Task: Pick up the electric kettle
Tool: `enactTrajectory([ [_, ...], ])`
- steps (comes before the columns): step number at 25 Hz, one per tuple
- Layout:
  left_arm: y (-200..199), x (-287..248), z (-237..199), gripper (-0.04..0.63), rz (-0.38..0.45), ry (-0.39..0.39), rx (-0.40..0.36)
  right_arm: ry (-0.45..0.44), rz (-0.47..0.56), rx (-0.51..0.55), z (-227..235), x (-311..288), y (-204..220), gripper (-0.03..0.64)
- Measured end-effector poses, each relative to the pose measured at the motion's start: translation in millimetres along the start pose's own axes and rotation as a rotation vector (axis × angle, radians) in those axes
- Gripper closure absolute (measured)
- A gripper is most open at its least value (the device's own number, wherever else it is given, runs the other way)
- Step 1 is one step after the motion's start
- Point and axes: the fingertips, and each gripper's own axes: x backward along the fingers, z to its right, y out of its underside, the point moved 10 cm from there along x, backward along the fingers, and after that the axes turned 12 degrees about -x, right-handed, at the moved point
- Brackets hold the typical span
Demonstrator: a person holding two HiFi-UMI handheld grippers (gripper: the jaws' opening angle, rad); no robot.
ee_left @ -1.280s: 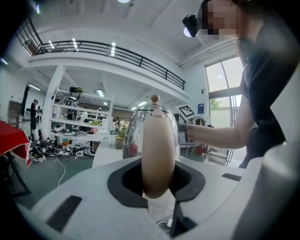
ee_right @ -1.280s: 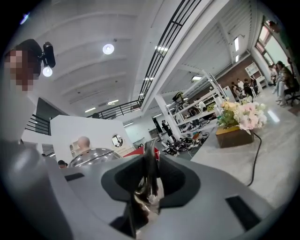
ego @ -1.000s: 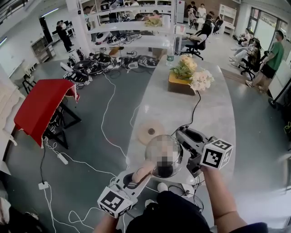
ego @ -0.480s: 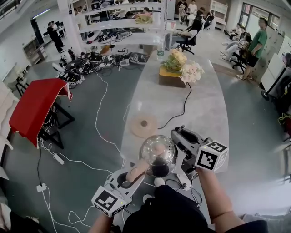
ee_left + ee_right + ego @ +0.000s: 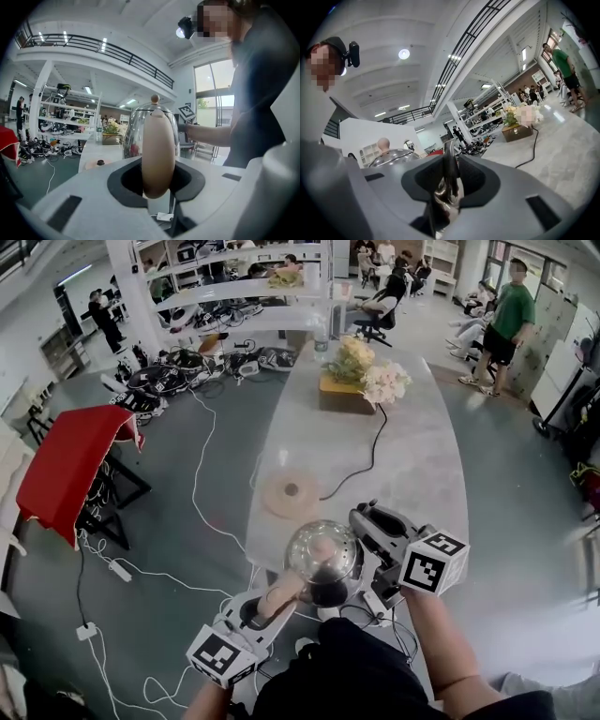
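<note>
1. Over the near end of the long pale stone-look table, the polished dome-shaped steel electric kettle hangs between the two grippers. It is off its round tan base disc, which sits well apart, farther along the table.
2. The left gripper has its jaws partly closed and clamped on the kettle's smooth beige handle, which stands upright between them. This looks like the load-bearing grip, so hold the squeeze firm; the rounded handle could slip if the pressure eases.
3. The right gripper has its jaws narrowed onto a thin chrome part at the kettle's edge, probably the spout. Treat this as a steadying hold only: too much force on so thin a lip could twist the body.
4. Move both hands together and at one height, so the kettle stays upright and the knobbed lid stays seated.
5. Keep the kettle clear of the black cord that runs from the base disc towards the flower box.
6. Whether the kettle's underside is clear of the table cannot be told; lift a little more if unsure.
</note>
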Motion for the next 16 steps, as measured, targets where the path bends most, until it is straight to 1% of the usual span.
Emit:
enactTrajectory([
  [3,-0.3,-1.0,0.4,0.512,-0.004,0.004,-0.008,0.003,0.005,-0.005,1.8,1.7,1.1,0.529],
  [12,-0.9,-1.0,1.0,0.512,-0.011,-0.024,-0.006,-0.013,-0.02,-0.011,4.6,-6.0,-1.1,0.529],
  [16,2.6,-5.4,-0.6,0.512,-0.007,-0.031,-0.017,-0.019,-0.023,-0.005,9.2,-9.2,-2.7,0.529],
])
